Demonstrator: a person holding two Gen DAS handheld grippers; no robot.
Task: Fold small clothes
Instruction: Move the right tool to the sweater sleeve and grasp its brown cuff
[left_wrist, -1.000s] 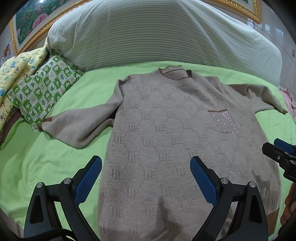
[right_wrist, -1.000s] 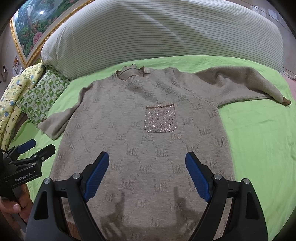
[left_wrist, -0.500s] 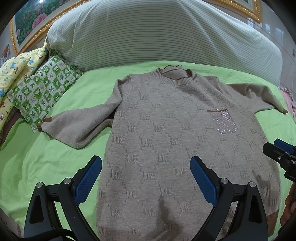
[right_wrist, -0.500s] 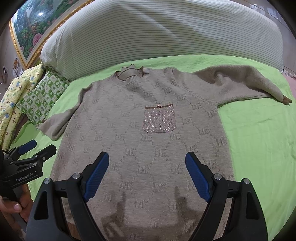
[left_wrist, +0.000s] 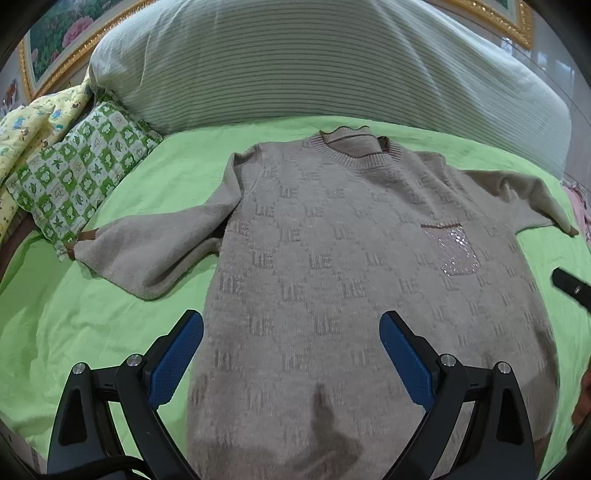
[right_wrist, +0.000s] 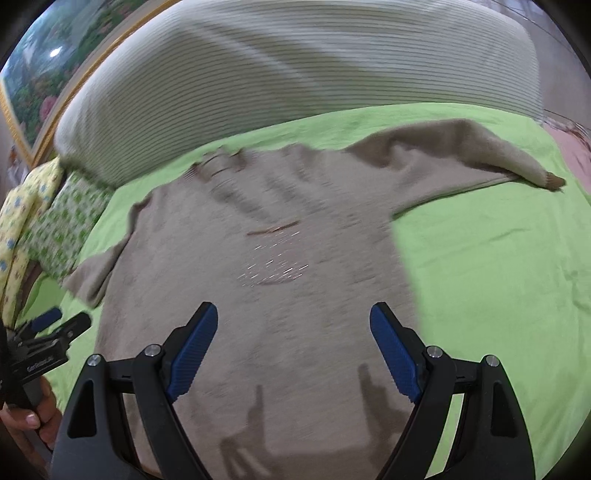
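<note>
Both grippers gape wide and hold nothing: left gripper (left_wrist: 291, 350), right gripper (right_wrist: 293, 349), each above the hem. One beige sweater (left_wrist: 354, 280) lies flat on the green sheet (left_wrist: 110, 317), two sleeves outspread, one sparkly pocket (left_wrist: 452, 254). Two patterned cushions lie far left.

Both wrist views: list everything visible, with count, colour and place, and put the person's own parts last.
sweater: one, beige, flat on the bed, sleeves out
pocket: one, sparkly, on the sweater's chest
sheet: one, lime green, under the sweater
striped pillow: one, pale, beyond the collar
checked cushion: one, green and white, far left
yellow print cloth: one, beside the cushion
framed picture: gold frame, behind the pillow
left gripper: black, blue pads, open
right gripper: same, open
hand: holding the left gripper
</note>
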